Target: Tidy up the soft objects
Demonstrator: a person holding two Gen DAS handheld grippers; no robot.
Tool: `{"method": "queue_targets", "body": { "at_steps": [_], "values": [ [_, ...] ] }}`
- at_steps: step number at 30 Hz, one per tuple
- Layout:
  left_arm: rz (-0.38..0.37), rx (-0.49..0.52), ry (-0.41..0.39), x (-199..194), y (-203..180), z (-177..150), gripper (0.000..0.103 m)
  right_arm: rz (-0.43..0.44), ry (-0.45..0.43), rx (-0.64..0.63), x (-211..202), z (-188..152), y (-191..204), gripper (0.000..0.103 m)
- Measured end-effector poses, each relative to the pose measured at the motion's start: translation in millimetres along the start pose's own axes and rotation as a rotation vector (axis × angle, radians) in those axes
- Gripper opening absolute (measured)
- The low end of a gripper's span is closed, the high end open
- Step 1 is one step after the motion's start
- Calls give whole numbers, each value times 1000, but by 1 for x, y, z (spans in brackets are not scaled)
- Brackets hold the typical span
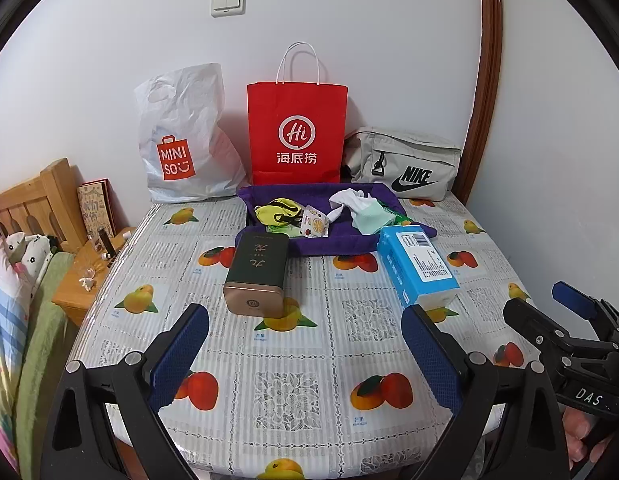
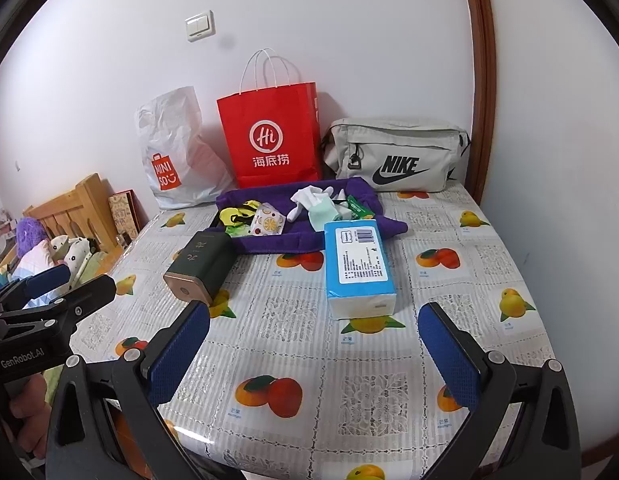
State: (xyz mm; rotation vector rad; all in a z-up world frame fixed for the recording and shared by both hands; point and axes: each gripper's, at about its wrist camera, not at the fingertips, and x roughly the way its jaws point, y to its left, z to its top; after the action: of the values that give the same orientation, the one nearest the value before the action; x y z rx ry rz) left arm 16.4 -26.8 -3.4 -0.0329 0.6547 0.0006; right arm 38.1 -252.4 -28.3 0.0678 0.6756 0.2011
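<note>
Two grippers hover over the near edge of the table [image 1: 293, 364], both empty. Left gripper [image 1: 305, 356]: jaws spread wide, nothing between them. Right gripper [image 2: 315, 354]: jaws likewise wide apart, gripping nothing.

Landmark: purple tray [image 1: 329, 240], toward the far side of the table. In the tray lie the soft items: a yellow-and-black piece [image 1: 278, 210] at its left end, a fruit-print pouch [image 1: 314, 225] just right of that, a white sock [image 1: 349, 200] and a pale green cloth [image 1: 374, 218] toward its right, and a green packet [image 2: 359, 208] partly hidden at the right edge.

Touching the tray's near left corner: a dark green tin [image 1: 258, 276], lying on its side. At the tray's near right corner: a blue tissue pack [image 1: 417, 266], overlapping the rim.

Behind the tray, against the wall: a white plastic bag [image 1: 185, 136], a red paper bag [image 1: 297, 132], and a grey Nike bag [image 1: 405, 164], left to right.
</note>
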Motion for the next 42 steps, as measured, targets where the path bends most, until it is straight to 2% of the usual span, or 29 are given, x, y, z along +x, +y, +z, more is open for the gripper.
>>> {"method": "queue_targets", "body": {
  "at_steps": [42],
  "values": [
    [-1, -2, 0, -4, -2, -2, 97, 1, -6, -7, -4, 0, 0, 102]
  ]
}}
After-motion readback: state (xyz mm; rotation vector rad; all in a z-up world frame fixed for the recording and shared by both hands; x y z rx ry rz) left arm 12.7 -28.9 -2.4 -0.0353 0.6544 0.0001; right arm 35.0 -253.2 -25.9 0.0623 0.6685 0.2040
